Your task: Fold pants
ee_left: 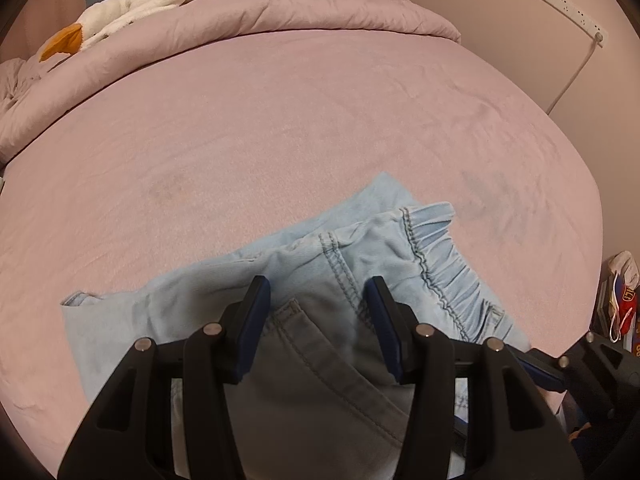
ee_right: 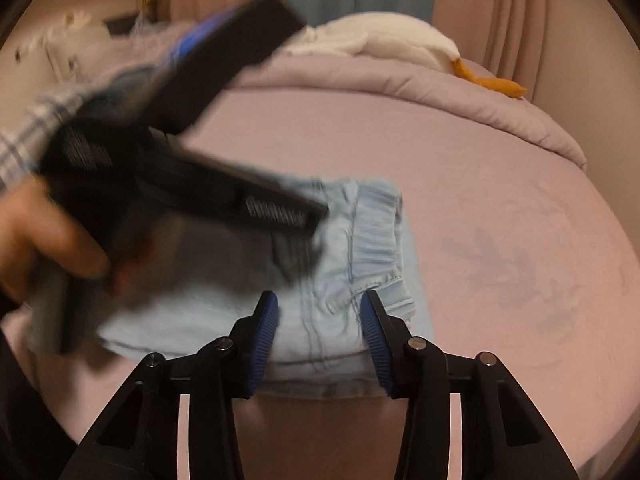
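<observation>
**Squaring off the folded pants**

The pants (ee_left: 320, 264) lie folded on the pink bed (ee_left: 280, 120). The left gripper (ee_left: 318, 300) hovers over them, jaws apart, empty; the right gripper (ee_right: 318, 312) likewise, by the waistband. I'd press edges flat gently, without dragging layers.

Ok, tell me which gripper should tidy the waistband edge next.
Probably right: the right gripper hangs open just above the pants' waistband, while the left gripper sits over the pocket area.
</observation>
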Demonstrator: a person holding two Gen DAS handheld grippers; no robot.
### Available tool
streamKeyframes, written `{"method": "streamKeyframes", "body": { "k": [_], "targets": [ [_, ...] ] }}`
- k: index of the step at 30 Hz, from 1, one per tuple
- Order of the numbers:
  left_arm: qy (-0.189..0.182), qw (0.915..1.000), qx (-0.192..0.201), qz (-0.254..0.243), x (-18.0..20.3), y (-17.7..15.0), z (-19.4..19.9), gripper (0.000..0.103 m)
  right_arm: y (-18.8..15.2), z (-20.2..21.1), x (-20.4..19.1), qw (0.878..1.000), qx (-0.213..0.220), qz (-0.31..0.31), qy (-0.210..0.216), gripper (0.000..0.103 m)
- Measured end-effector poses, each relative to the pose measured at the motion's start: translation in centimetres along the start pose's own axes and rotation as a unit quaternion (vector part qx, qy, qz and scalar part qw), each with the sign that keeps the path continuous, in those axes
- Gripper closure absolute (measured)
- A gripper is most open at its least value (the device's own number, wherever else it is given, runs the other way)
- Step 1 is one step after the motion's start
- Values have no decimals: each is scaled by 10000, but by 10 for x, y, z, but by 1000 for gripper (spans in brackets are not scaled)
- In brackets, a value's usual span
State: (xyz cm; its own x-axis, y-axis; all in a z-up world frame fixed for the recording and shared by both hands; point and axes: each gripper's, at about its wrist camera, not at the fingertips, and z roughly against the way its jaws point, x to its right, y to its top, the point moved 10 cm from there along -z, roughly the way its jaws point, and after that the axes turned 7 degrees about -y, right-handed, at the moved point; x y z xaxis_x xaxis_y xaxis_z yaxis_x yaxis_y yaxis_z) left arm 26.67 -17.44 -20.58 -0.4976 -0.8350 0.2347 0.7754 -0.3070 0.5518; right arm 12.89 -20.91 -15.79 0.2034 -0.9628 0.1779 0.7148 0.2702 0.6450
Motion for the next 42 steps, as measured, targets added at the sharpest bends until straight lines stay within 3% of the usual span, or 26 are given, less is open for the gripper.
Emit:
{"method": "streamKeyframes", "body": {
  "k": [4, 10, 16, 24, 36, 42],
  "targets": [
    [-61, 9999, -16, 122, -1, 0, 1, 52, -3, 0, -3, 9999, -43, 86, -85, 59],
    [-222, 9987, 291, 347, -6, -11, 31, 55, -7, 6, -4, 10000, 17, -54, 10, 59],
    [-204, 9973, 432, 564, -25, -58, 65, 55, -8, 8, -6, 9999, 8, -127, 9, 59],
    [16, 9986, 306, 433, -21, -120, 68, 55, -8, 6, -4, 9997, -25, -241, 52, 59],
    [-211, 9952, 332, 901, -20, -156, 93, 54, -9, 10, 0, 9993, -35, -370, 93, 59],
    [-366, 9895, 320, 1359, -36, -174, 97, 51, -11, 15, 19, 9957, -270, -853, 227, 53]
  ]
}}
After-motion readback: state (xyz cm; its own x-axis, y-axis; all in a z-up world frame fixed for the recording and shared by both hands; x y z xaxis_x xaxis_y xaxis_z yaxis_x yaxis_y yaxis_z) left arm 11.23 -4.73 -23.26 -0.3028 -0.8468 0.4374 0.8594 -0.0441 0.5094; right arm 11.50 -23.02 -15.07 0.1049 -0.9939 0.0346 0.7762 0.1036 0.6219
